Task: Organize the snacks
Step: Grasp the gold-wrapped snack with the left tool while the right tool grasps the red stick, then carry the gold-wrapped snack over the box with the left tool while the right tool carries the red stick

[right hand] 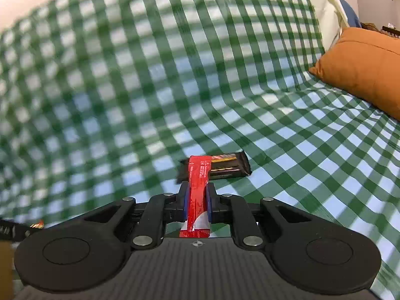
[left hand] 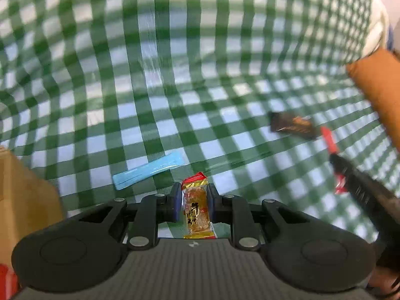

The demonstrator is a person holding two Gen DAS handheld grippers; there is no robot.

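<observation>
From the left wrist camera, the left gripper (left hand: 194, 206) sits at six o'clock in the picture, its jaws drawn narrow and pressing on a small golden candy (left hand: 195, 210) with red ends and dark lettering on its wrapper. The candy stands upright between the blue pads (left hand: 176, 203), its red top end poking out past the fingertips. Just beyond it, toward ten o'clock, a light blue packet (left hand: 149, 169) lies flat on the green-and-white checked cloth (left hand: 175, 80). At three o'clock a dark brown bar (left hand: 292, 124) lies on the cloth; beside it the right gripper (left hand: 331, 143) reaches in from four o'clock, carrying a red packet (left hand: 329, 140). An orange cushion (left hand: 377, 85) fills the edge at two o'clock, and a tan cardboard box (left hand: 22, 195) sits at eight o'clock.

From the right wrist camera, the right gripper (right hand: 197, 201) is also at six o'clock, jaws closed narrow on the red packet (right hand: 198, 187), which runs lengthwise between the blue pads (right hand: 184, 202) and sticks out ahead. Its far end overlaps the view of the dark brown bar (right hand: 228, 166), which lies flat on the checked cloth (right hand: 150, 87) just past the fingertips at one o'clock. The orange cushion (right hand: 362, 70) rests on the cloth at two o'clock. At eight o'clock a sliver of the left gripper (right hand: 15, 230) shows at the edge, with a glint of the candy's wrapper (right hand: 37, 224) at its tip.
</observation>
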